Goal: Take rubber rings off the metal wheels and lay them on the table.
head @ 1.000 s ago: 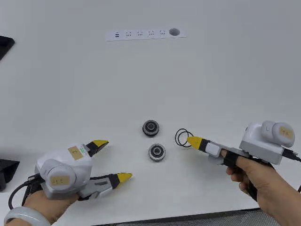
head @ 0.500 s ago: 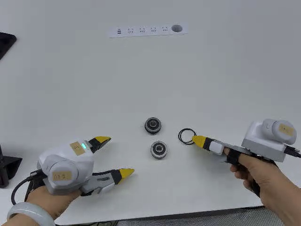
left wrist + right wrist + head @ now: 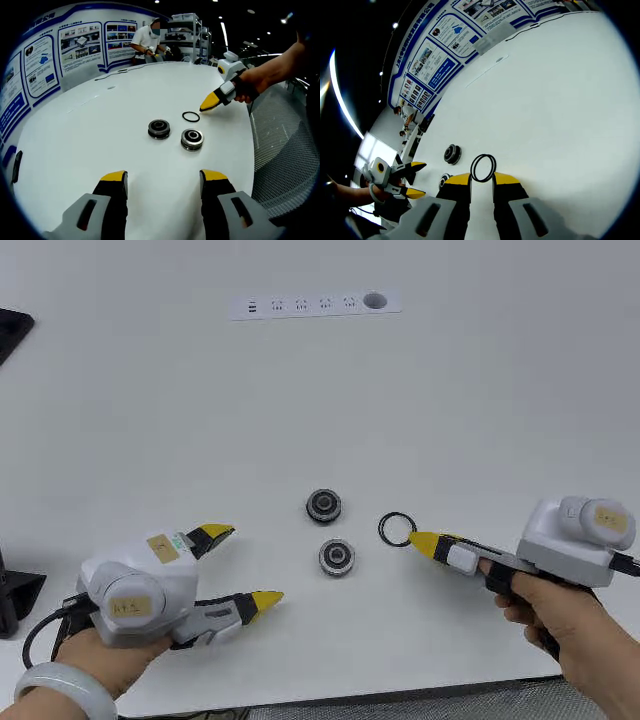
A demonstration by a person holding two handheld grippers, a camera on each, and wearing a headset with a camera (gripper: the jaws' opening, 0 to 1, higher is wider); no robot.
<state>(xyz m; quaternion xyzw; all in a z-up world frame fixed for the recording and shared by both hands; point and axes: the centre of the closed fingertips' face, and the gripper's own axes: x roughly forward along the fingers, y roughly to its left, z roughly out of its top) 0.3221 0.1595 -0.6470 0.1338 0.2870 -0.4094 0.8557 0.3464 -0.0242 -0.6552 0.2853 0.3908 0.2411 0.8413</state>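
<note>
1 rubber ring (image 3: 397, 529) lies flat on the bench (image 3: 150, 420) just ahead of the empty, narrowly parted right claw (image 3: 422, 540), while the left claw (image 3: 240, 565), wide and empty, sits short of the far wheel (image 3: 324, 506) and near wheel (image 3: 337, 557), either of which could skid away if nipped unbraced.

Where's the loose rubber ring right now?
In the head view the rubber ring lies flat on the white table, right of the two metal wheels and just off the tip of the right gripper.
</note>
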